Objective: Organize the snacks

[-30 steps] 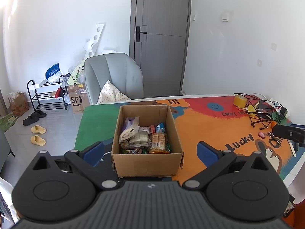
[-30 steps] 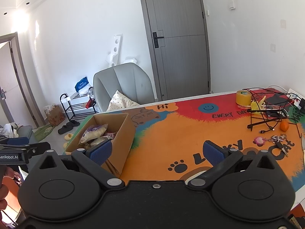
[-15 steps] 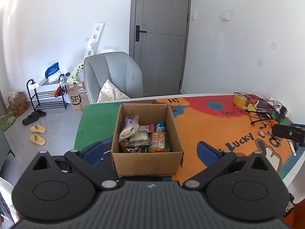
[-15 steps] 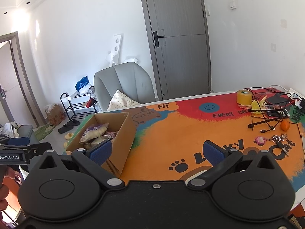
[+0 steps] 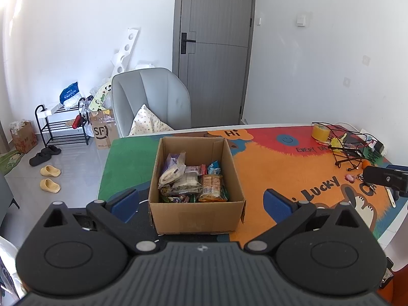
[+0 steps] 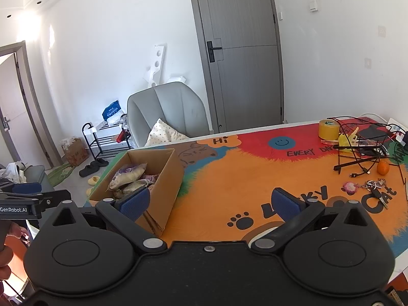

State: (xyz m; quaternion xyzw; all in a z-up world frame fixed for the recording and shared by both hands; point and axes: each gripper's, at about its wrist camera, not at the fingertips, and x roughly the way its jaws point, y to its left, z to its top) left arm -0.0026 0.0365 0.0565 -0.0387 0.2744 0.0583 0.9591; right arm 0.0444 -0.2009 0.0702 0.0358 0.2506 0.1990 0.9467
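Brown cardboard box [image 5: 196, 186] sits on my bright mat [image 6: 242, 178], snack packs [image 5: 191, 181] inside. Nothing has moved just now. Both my grippers, left [image 5: 201, 201] and right [image 6: 209, 204], are wide open, holding nothing.

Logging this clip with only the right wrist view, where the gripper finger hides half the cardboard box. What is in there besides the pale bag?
Observer: The left wrist view looks straight into the box. An orange biscuit pack lies at its near right.
Operator: Is the left gripper holding anything?
Observer: No. The left gripper is open and empty, and the box shows between its fingers.
Operator: Anything beside the chair?
Observer: A brown carton marked SF stands on the floor to its left.
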